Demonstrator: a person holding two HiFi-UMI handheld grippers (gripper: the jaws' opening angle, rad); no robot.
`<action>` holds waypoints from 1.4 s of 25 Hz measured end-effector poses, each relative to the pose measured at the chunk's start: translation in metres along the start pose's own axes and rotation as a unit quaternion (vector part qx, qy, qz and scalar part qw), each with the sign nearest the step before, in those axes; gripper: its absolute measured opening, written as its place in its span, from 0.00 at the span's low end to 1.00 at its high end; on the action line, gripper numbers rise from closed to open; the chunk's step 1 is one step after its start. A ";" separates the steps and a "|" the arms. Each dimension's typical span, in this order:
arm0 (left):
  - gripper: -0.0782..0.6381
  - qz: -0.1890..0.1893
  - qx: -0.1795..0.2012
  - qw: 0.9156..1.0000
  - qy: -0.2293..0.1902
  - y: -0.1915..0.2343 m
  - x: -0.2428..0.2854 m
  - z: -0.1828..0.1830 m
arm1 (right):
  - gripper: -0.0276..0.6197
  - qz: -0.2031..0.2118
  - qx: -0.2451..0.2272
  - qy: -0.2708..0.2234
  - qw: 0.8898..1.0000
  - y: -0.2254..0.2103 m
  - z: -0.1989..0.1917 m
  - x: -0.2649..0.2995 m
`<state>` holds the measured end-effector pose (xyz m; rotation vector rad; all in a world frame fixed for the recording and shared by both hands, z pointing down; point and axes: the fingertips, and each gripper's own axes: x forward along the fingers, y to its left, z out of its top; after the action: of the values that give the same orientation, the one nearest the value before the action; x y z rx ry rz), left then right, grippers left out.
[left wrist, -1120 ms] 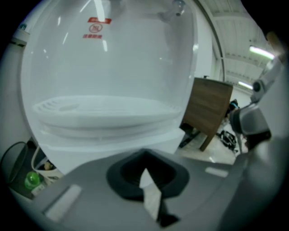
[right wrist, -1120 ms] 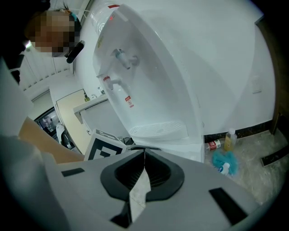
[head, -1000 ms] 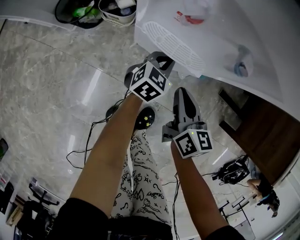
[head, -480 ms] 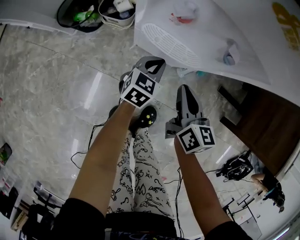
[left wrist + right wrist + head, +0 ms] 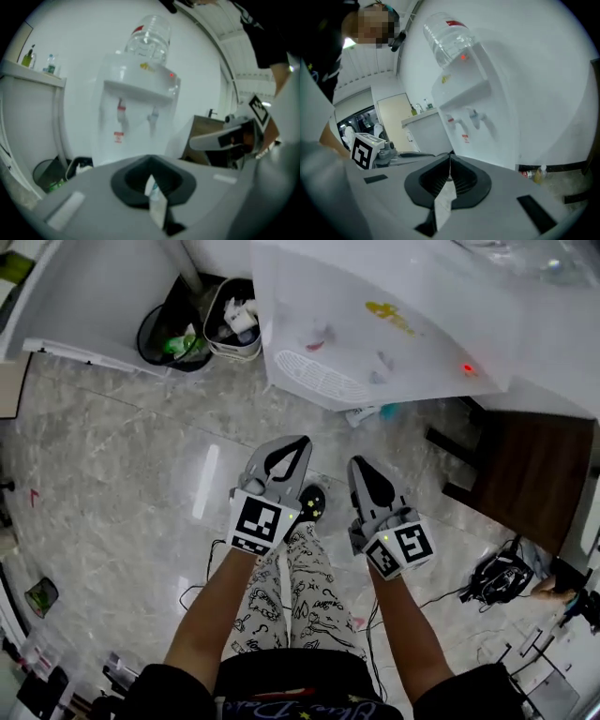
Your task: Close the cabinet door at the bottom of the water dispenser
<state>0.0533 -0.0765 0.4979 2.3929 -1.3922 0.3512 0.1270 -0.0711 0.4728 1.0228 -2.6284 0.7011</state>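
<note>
The white water dispenser [image 5: 375, 324] stands ahead of me, with a clear bottle [image 5: 149, 37] on top, a red and a blue tap, and a lit red lamp. Its drip grille [image 5: 314, 376] faces me. The bottom cabinet door is hidden behind the gripper bodies in both gripper views, and I cannot make it out from the head view. My left gripper [image 5: 295, 443] and right gripper [image 5: 361, 467] hover side by side over the floor, short of the dispenser and touching nothing. Both are shut and empty, seen again as left gripper [image 5: 151, 182] and right gripper [image 5: 450, 161].
A black waste bin [image 5: 173, 334] and a white bucket [image 5: 234, 320] of rubbish stand left of the dispenser. A brown wooden cabinet [image 5: 511, 474] is on its right. Cables and a black bag [image 5: 497, 577] lie on the marble floor. Small bottles [image 5: 536, 174] sit by the wall.
Both grippers have drawn back from the dispenser and now sit lower in the head view. The view has lifted, so more of the dispenser and the bins shows.
</note>
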 end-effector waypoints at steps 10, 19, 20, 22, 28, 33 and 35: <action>0.10 -0.010 0.067 0.996 -0.059 -0.046 -0.147 0.159 | 0.07 0.045 0.010 -0.065 0.997 0.112 0.125 -0.087; 0.10 0.019 0.071 0.991 -0.108 -0.067 -0.229 0.247 | 0.07 0.074 -0.038 -0.112 0.990 0.191 0.189 -0.140; 0.10 0.016 0.074 0.991 -0.114 -0.071 -0.233 0.252 | 0.07 0.077 -0.037 -0.113 0.990 0.196 0.191 -0.144; 0.10 0.010 0.074 0.989 -0.125 -0.078 -0.238 0.260 | 0.07 0.084 -0.038 -0.121 0.988 0.203 0.197 -0.150; 0.10 -0.008 0.069 0.988 -0.139 -0.095 -0.251 0.263 | 0.07 0.081 -0.053 -0.128 0.987 0.215 0.201 -0.163; 0.10 -0.022 0.074 0.988 -0.134 -0.101 -0.253 0.263 | 0.07 0.084 -0.044 -0.135 0.986 0.220 0.201 -0.169; 0.10 -0.027 0.081 0.987 -0.136 -0.103 -0.254 0.265 | 0.07 0.089 -0.044 -0.139 0.985 0.224 0.204 -0.169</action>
<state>0.0297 0.0594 0.1425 2.6886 -1.4565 0.1303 0.0879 0.0647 0.1563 0.9288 -2.9910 0.5031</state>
